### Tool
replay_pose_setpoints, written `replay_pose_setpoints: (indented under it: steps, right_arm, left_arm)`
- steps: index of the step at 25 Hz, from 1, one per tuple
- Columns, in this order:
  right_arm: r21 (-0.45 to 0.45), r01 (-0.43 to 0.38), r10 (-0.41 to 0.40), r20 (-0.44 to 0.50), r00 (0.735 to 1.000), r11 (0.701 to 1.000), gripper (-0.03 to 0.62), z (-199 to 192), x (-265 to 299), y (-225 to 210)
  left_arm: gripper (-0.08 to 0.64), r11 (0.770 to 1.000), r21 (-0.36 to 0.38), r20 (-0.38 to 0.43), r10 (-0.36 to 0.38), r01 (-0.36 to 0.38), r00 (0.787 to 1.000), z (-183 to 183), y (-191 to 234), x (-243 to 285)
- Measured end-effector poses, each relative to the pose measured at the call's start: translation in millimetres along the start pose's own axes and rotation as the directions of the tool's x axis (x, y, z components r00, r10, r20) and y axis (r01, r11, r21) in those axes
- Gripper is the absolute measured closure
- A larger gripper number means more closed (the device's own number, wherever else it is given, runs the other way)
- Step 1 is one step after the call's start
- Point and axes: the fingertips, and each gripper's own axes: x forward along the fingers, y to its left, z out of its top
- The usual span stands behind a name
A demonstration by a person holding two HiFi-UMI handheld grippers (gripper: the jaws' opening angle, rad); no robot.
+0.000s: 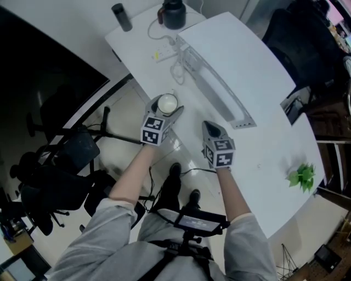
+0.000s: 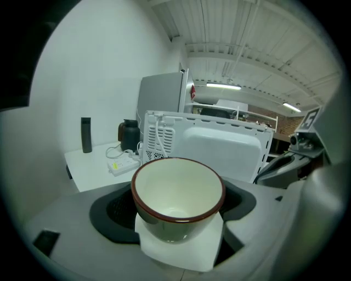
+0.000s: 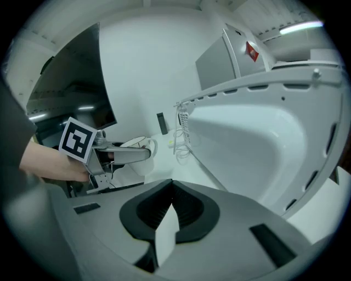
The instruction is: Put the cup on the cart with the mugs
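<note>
A white cup with a dark red rim sits upright between the jaws of my left gripper, which is shut on its sides above the near edge of the white table. The cup is empty inside. In the right gripper view the cup shows a handle. My right gripper hovers over the table just right of the left one; its jaws are shut with nothing between them. No cart or mugs show in any view.
A white microwave stands on the table ahead. Behind it are a power strip with cables, a black kettle and a dark bottle. A small green plant sits far right. Office chairs stand left on the floor.
</note>
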Motion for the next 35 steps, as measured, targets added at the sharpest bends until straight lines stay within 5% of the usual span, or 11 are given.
replay_pose_setpoints:
  steps: [19,35]
  right_arm:
    - [-0.099,-0.131,0.149,0.195,0.970,0.986,0.584,0.0,-186.9,71.1]
    - [-0.046,-0.097,0.106,0.293,0.950,0.994,0.584,-69.0,-349.2,73.0]
  left_arm:
    - [0.152,0.995,0.013,0.011,-0.096,0.096,0.995,30.5,-155.1,-190.9]
    - [0.152,0.988,0.053,0.033,-0.145,0.143,0.989,18.5,-285.4,-301.8]
